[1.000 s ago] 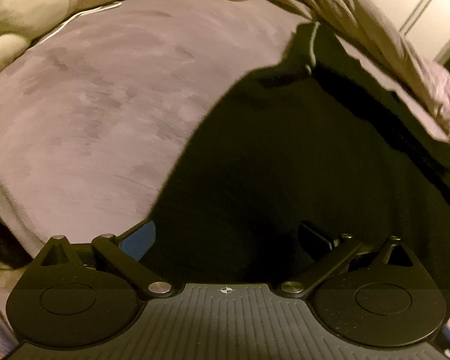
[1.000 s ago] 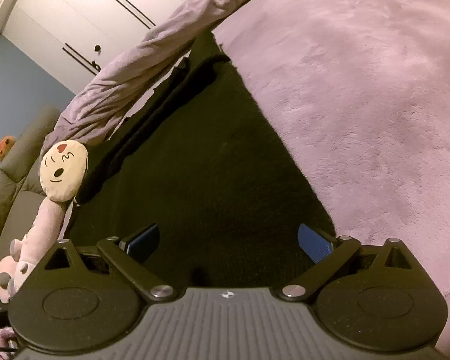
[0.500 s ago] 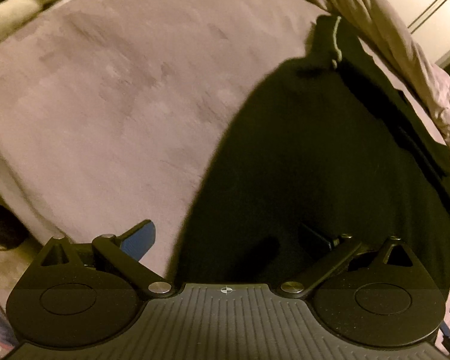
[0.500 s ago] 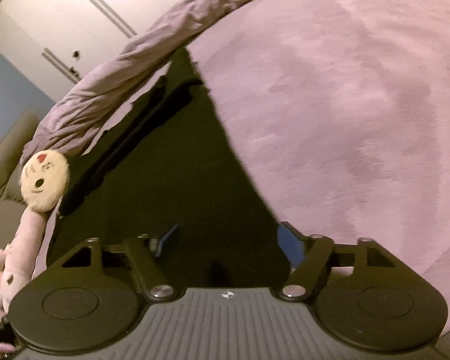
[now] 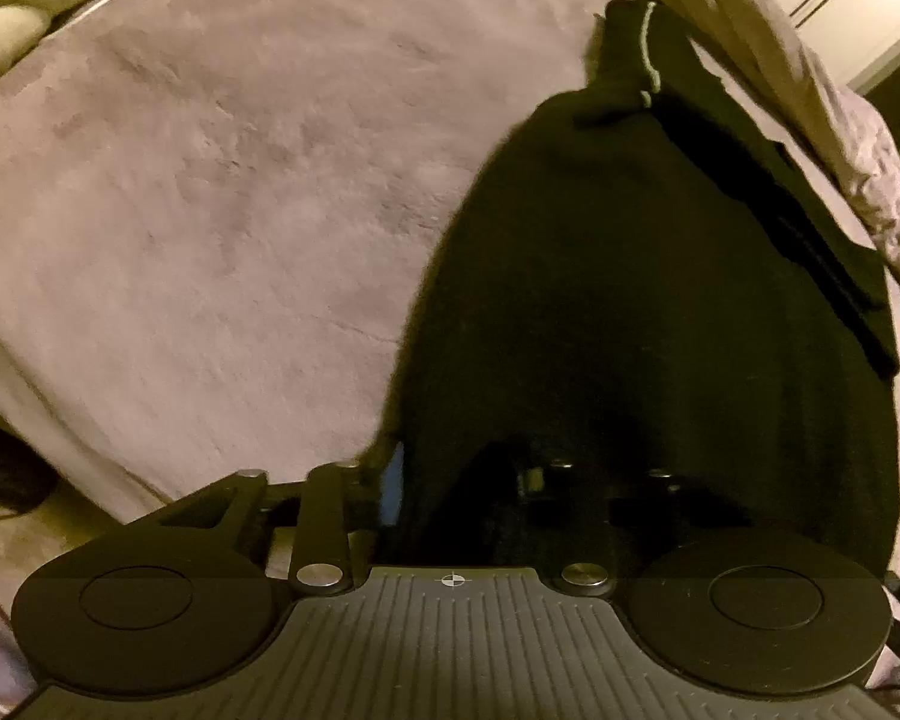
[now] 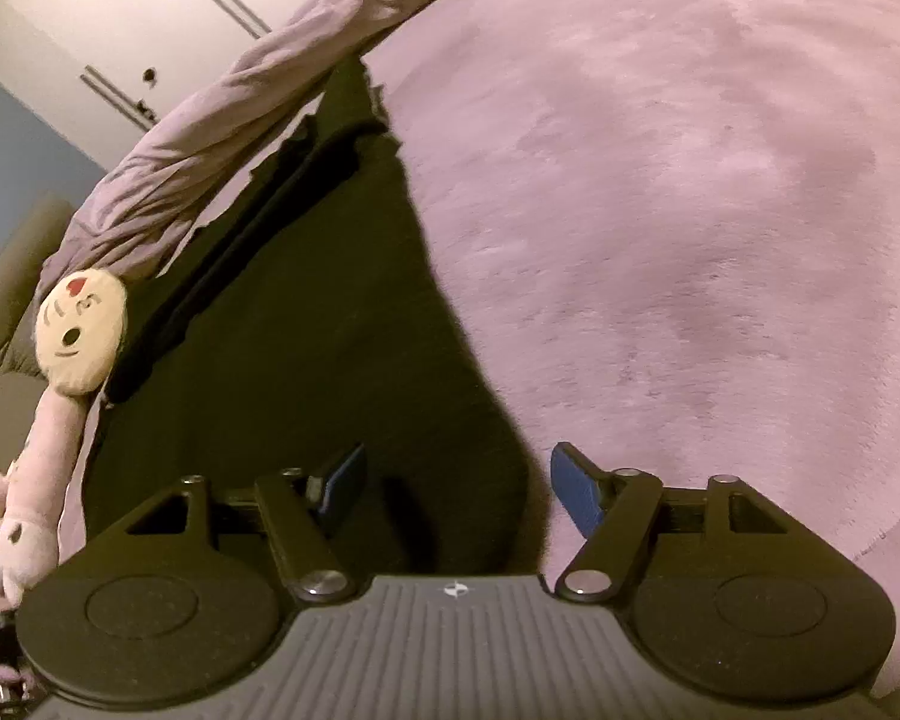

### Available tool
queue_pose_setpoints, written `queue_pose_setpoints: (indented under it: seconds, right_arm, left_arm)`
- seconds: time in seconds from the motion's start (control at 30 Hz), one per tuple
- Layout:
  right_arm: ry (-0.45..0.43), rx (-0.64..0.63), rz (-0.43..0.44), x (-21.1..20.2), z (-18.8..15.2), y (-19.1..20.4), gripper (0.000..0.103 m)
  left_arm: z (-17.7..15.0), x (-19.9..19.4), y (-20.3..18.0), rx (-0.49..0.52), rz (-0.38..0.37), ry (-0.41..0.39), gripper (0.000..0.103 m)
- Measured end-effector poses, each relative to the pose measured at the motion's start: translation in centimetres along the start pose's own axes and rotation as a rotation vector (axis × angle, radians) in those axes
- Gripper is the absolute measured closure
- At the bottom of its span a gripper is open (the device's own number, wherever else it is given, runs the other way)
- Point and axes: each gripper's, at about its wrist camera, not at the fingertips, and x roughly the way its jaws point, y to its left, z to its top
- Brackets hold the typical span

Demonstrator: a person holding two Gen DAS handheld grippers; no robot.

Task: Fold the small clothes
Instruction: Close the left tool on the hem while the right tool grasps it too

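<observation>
A black garment [image 5: 630, 300] lies flat on the pink fleece bed cover [image 5: 210, 210], its waistband at the far end near the rumpled blanket. My left gripper [image 5: 462, 480] has its jaws closed in on the garment's near left corner; the cloth hides the right finger. In the right wrist view the same garment [image 6: 306, 330] runs away to the left. My right gripper [image 6: 459, 486] is part open, its blue pads [image 6: 576, 492] on either side of the garment's near right corner, without pinching it.
A rumpled mauve blanket [image 5: 810, 90] lies along the far edge of the bed. A plush toy with a round cream face [image 6: 78, 330] lies beyond the garment. White wardrobe doors [image 6: 120, 30] stand behind. The bed's near edge drops off at the lower left [image 5: 6, 480].
My left gripper moved onto the garment's corner and closed on it. My right gripper narrowed from wide open and came to the other near corner.
</observation>
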Motion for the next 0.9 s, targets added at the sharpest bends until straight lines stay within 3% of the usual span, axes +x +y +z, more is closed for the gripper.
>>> queue_pose_setpoints:
  seconds: [0.07,0.17,0.33,0.43,0.47,0.53,0.6,0.7,0.9]
  right_arm:
    - [0.014,-0.015,0.009,0.1,-0.1,0.1,0.058]
    - [0.037,-0.044,0.015,0.4,-0.4,0.4,0.058]
    - [0.064,-0.063,0.025,0.6,-0.5,0.8,0.057]
    - [0.089,-0.077,0.040,0.6,-0.5,1.2,0.057]
    - [0.095,-0.092,0.040,0.7,-0.5,1.4,0.057]
    - [0.100,-0.122,0.038,0.8,-0.7,1.9,0.060]
    - [0.109,-0.138,0.043,0.9,-0.9,2.3,0.079]
    - [0.112,-0.115,0.097,0.7,-0.8,2.7,0.091]
    - [0.067,-0.109,0.225,-0.5,0.8,5.5,0.093]
  left_arm:
    - [-0.1,0.0,0.0,0.000,-0.009,0.001,0.074]
    - [-0.1,0.1,0.0,-0.006,-0.017,0.001,0.074]
    - [0.2,0.5,-0.1,-0.022,-0.049,0.010,0.053]
    - [0.3,0.7,-0.8,0.020,-0.035,0.021,0.053]
    - [0.3,0.7,-0.9,0.028,-0.029,0.024,0.055]
    - [0.4,0.8,-0.9,0.043,0.001,0.029,0.076]
    - [0.5,0.6,-0.8,0.037,-0.019,0.033,0.088]
    - [0.6,-0.2,-1.2,0.045,-0.053,0.035,0.090]
    - [2.1,-2.7,-3.8,0.051,-0.206,-0.028,0.090]
